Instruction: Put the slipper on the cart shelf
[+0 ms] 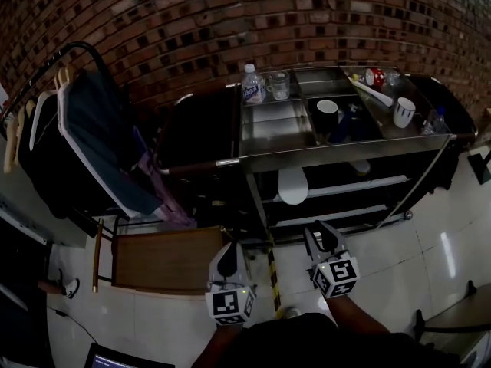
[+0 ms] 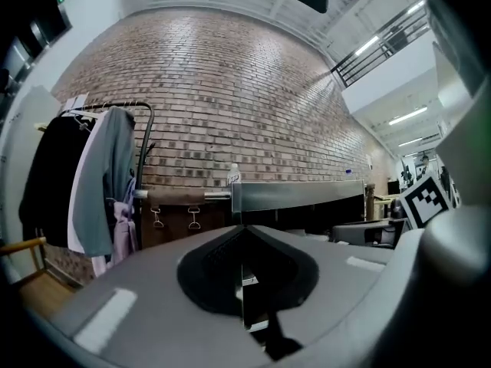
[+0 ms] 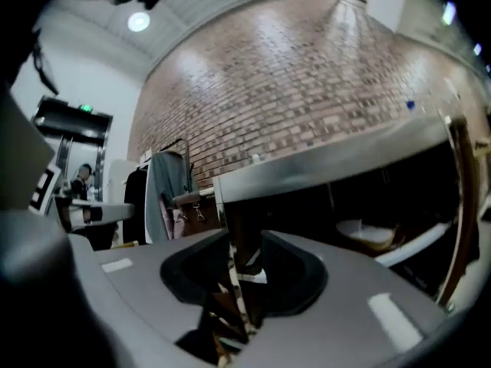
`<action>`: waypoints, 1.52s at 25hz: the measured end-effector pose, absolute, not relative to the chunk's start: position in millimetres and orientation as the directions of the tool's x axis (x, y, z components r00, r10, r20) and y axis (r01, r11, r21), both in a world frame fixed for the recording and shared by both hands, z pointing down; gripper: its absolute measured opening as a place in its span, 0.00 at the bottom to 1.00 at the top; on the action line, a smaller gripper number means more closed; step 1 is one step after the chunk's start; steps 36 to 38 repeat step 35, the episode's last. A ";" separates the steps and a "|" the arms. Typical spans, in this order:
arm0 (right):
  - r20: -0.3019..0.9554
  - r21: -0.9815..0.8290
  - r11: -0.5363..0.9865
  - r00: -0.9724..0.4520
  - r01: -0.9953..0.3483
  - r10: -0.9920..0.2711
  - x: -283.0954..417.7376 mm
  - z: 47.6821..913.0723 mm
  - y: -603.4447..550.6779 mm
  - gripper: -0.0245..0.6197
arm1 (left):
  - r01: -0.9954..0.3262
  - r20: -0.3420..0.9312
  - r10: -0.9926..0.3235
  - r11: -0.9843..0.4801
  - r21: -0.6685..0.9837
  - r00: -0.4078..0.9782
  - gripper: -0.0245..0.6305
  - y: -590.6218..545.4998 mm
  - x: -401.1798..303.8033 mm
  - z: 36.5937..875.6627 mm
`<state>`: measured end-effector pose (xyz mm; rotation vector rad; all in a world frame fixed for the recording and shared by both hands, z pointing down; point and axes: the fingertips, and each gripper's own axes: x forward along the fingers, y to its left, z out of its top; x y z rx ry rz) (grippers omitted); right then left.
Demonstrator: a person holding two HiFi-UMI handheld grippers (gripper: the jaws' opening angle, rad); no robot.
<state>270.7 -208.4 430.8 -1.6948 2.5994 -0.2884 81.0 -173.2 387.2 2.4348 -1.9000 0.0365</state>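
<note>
Looking steeply down from the head view, we saw the steel cart (image 1: 349, 150) across the upper middle and right of the frame, backed by a brick wall (image 1: 192, 21). The pale slipper (image 1: 292, 185) lay on the cart shelf just under the top tray, at the frame's centre, with one end jutting out over the shelf's front edge. In the right gripper view the same pale shape sat at the right of the frame, on a shelf below the tray's rim.

Both grippers sat low in the head view, well apart from the slipper. The left gripper (image 1: 229, 250) was at lower centre, and its own view showed the jaws brought together to a thin seam with nothing in it. The right gripper (image 1: 318, 230) stood just to the right of it. Its jaws were a little apart and empty, and only the cart's dark underside showed through the gap.

On the top tray we made out a water bottle (image 1: 252, 83) and a glass jar (image 1: 279, 85) side by side at the back left. A white mug (image 1: 403, 112) stood towards the right. A clothes rack (image 1: 84, 129) hung with garments filled the left of the frame. A brown wooden panel (image 1: 165, 259) lay on the floor at lower left, just beside the left gripper.
</note>
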 end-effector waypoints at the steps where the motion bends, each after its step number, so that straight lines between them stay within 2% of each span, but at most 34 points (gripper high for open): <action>1: 0.056 -0.087 0.396 -0.401 -0.914 -0.914 270.0 420.7 -201.6 0.18 | -0.969 0.047 -0.968 -0.247 0.028 0.248 0.06 -172.6 82.3 384.9; 3: 0.017 0.059 0.398 -0.398 -0.915 -0.917 266.5 400.2 -189.7 0.06 | -0.967 0.034 -0.967 -0.252 0.032 0.254 0.06 -171.3 86.7 377.1; 8: 0.027 0.230 0.360 -0.363 -0.904 -0.931 264.4 384.1 -172.2 0.04 | -0.959 0.014 -0.959 -0.282 0.011 0.282 0.06 -166.8 100.1 364.6; 14: 0.035 0.199 0.351 -0.351 -0.915 -0.936 271.0 386.6 -163.0 0.04 | -0.953 0.005 -0.953 -0.302 0.020 0.302 0.06 -156.8 111.0 369.8; 18: -0.012 0.168 0.372 -0.379 -0.913 -0.925 267.1 375.2 -159.1 0.04 | -0.955 0.004 -0.956 -0.294 0.020 0.295 0.06 -151.9 109.9 364.8; 38: -0.075 0.264 0.390 -0.422 -0.882 -0.903 251.3 364.0 -139.3 0.04 | -0.961 -0.008 -0.961 -0.276 -0.011 0.276 0.06 -131.9 107.3 356.5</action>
